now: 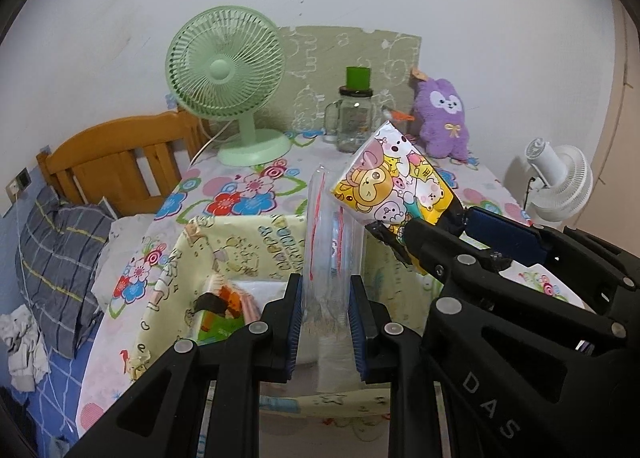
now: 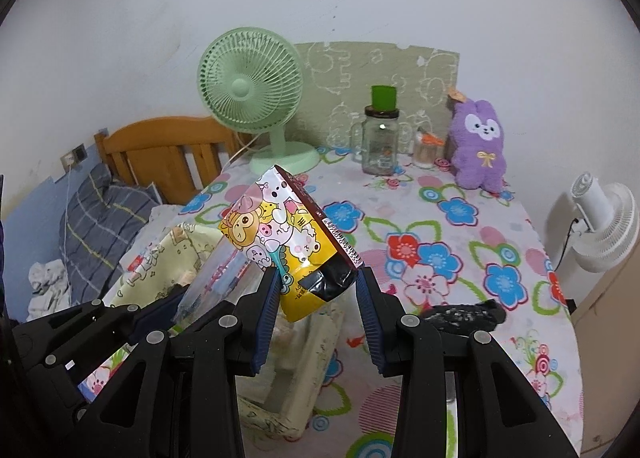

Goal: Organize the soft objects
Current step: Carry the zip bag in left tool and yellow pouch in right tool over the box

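Observation:
My left gripper [image 1: 325, 300] is shut on a clear zip bag [image 1: 332, 234] and holds it upright over a yellow fabric storage box [image 1: 240, 234]; the bag also shows in the right wrist view [image 2: 216, 278]. My right gripper [image 2: 318, 290] is shut on a cartoon-print snack packet [image 2: 280, 234], yellow and black at its lower end, held just right of the zip bag; the packet also shows in the left wrist view [image 1: 396, 189]. The box [image 2: 176, 254] holds an orange-and-green packet [image 1: 224, 310]. A purple plush toy [image 2: 478, 145] sits at the table's back right.
A green desk fan [image 1: 228, 85] and a glass jar with a green cap [image 1: 356, 117] stand at the back of the flowered tablecloth [image 2: 440, 238]. A black object [image 2: 464, 314] lies right of my right gripper. A wooden bed head [image 1: 120, 161] is left, a white fan [image 2: 604, 225] right.

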`<state>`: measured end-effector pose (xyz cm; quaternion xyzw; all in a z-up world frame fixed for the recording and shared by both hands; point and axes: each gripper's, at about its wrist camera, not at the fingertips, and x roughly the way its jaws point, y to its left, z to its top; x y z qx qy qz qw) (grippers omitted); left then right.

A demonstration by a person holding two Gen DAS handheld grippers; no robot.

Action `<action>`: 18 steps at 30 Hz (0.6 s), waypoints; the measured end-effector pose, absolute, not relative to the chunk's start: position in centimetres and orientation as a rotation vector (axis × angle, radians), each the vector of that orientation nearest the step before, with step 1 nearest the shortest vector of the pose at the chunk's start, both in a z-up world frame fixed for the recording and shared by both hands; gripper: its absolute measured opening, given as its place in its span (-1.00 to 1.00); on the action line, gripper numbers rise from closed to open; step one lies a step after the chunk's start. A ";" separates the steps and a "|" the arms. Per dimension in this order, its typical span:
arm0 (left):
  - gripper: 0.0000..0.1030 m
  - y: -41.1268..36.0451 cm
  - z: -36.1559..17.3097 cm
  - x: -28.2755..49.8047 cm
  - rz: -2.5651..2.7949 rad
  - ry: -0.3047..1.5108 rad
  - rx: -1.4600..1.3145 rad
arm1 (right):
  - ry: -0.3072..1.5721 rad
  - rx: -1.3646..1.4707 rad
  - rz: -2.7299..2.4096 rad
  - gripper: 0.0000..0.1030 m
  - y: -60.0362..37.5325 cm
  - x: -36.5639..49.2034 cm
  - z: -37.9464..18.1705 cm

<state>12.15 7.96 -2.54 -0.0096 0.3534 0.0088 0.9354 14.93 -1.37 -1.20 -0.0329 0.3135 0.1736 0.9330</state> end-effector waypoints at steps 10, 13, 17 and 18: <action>-0.60 10.2 -4.5 12.8 0.063 0.773 -0.031 | 0.684 -0.097 0.408 -0.18 1.4 16.0 -3.1; -0.59 10.9 -5.1 12.9 0.076 0.785 -0.035 | 0.696 -0.107 0.420 -0.18 2.0 16.2 -3.5; -0.51 11.6 -5.8 13.0 0.094 0.808 -0.050 | 0.710 -0.126 0.433 -0.18 2.9 16.3 -4.1; -0.43 11.7 -5.9 12.9 0.101 0.808 -0.051 | 0.713 -0.129 0.436 -0.18 3.1 16.4 -4.2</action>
